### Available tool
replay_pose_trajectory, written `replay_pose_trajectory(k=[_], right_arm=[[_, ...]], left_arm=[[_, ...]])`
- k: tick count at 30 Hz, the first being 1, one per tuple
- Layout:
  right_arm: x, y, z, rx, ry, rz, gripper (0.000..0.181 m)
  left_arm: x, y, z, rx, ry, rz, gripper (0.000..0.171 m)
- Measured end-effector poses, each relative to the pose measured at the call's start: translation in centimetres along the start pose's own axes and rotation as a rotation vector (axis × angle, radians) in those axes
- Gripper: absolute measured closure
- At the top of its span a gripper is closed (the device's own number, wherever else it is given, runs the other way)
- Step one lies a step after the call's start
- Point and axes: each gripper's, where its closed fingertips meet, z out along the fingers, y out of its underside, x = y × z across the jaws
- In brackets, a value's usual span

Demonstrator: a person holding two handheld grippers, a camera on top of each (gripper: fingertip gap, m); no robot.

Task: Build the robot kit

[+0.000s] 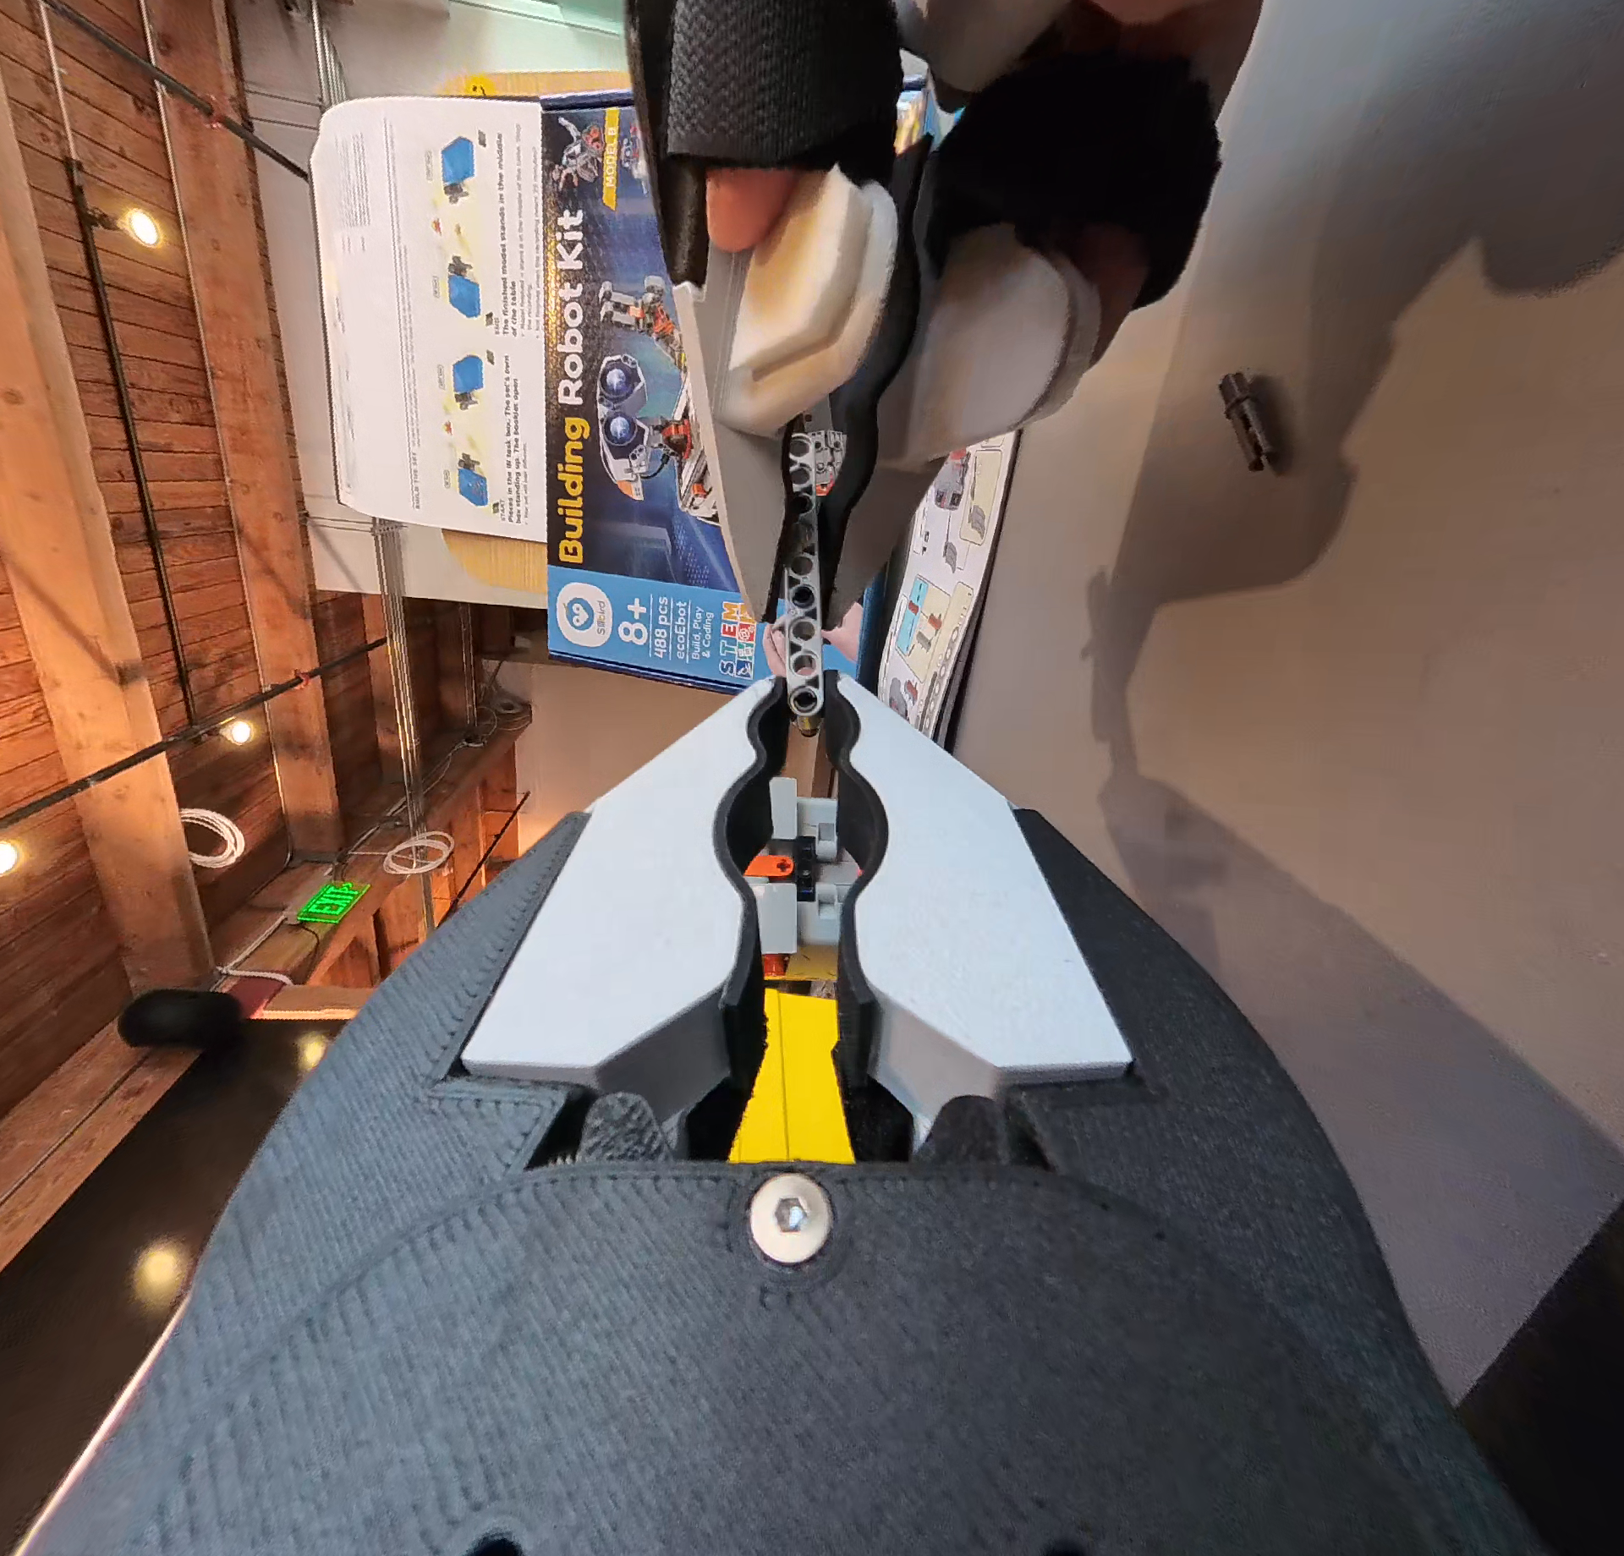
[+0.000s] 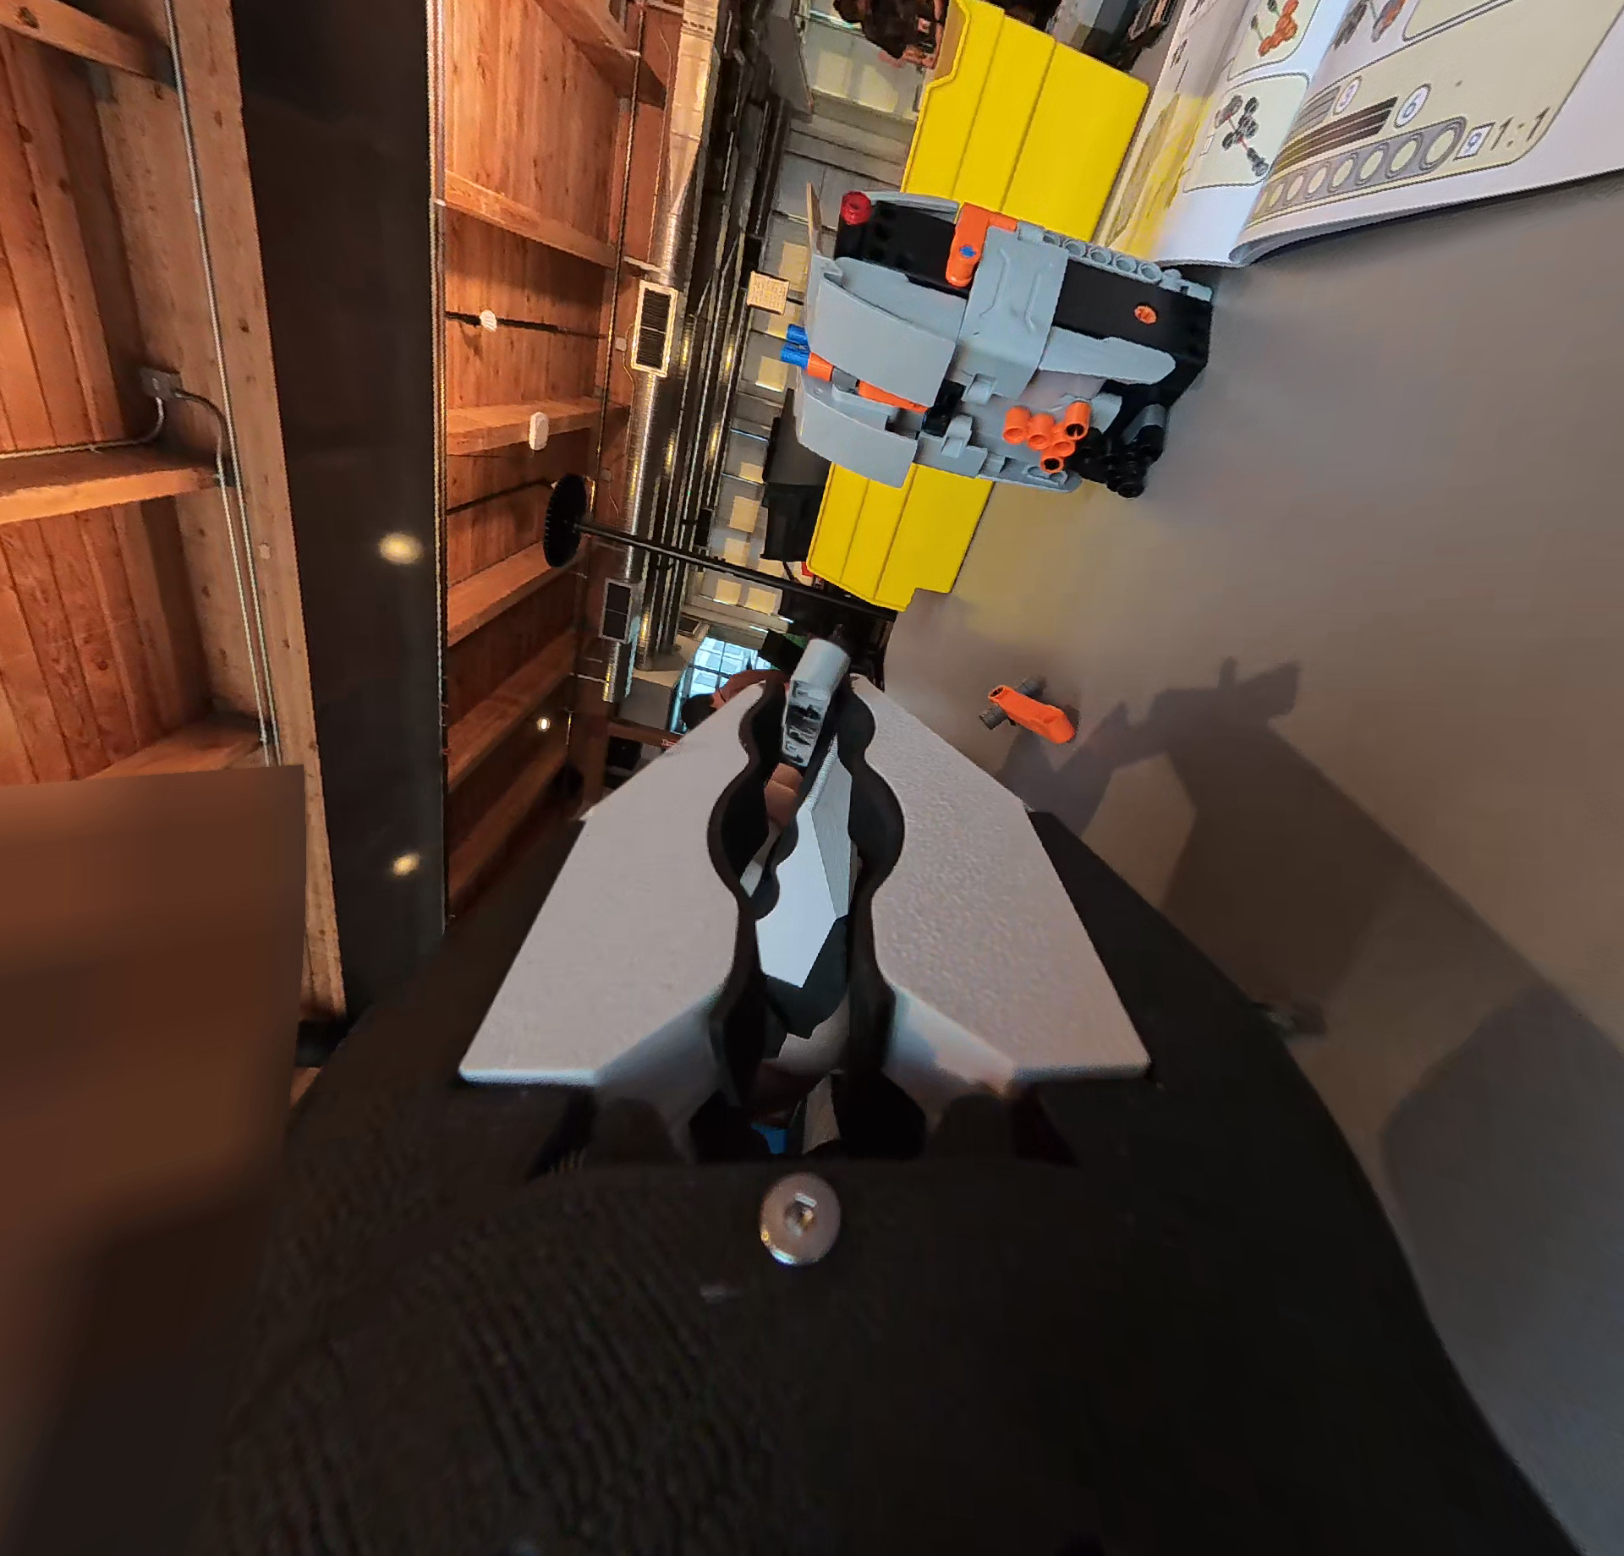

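The left gripper (image 1: 804, 710) is clamped on one end of a grey perforated beam (image 1: 804, 626), and the right gripper (image 2: 813, 723) pinches the beam's other end. A yellow bin (image 2: 1002, 196) stands on the grey table (image 2: 1362, 547); its contents cannot be seen. A grey, black and orange brick model (image 2: 993, 354) stands before it, beside an open instruction booklet (image 2: 1406, 90)

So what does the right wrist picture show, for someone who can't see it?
The right gripper is shut on a small grey block piece at its fingertips. Beyond it on the grey table stand a grey, black and orange block model and a yellow bin, with an orange piece lying nearer.
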Motion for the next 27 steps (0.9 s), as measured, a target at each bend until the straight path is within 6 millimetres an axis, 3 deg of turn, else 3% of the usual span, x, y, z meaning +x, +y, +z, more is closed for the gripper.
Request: replay_pose_trajectory(k=[4,6,8,11,16,18,20,24,27], right_arm=[[0.1,0.0,0.1,-0.007,0.009,-0.018,0.172],[-0.2,-0.1,0.0,0.000,-0.004,-0.029,0.173],[-0.7,-0.7,-0.2,0.027,-0.020,-0.057,0.173],[-2.5,-1.5,-0.7,0.032,-0.119,-0.090,0.173],[-3.4,-1.3,-1.0,-0.055,-0.086,-0.310,0.173],[-3.8,-0.7,-0.9,-0.105,-0.083,-0.402,0.173],[-4.2,0.0,-0.7,-0.151,-0.091,-0.471,0.173],[-5.7,1.8,-0.4,-0.224,-0.182,-0.559,0.173],[-5.4,2.7,0.0,-0.259,-0.156,-0.638,0.173]], left_arm=[[0.0,0.1,-0.1,0.005,0.001,-0.022,0.166],[-0.2,-0.1,-0.1,0.035,0.016,-0.126,0.166],[-0.4,0.1,0.1,0.056,0.082,-0.318,0.161],[-0.9,0.2,0.0,0.106,0.232,-0.648,0.139],[-1.6,-2.0,-1.9,0.324,0.691,-1.354,0.125],[-2.7,-2.0,-2.5,0.424,0.838,-1.604,0.127],[-3.3,-1.4,-2.7,0.473,0.908,-1.743,0.143],[-3.6,-1.5,-3.6,0.581,1.086,-1.917,0.150],[-3.4,-2.2,-4.6,0.641,1.230,-1.962,0.150]])
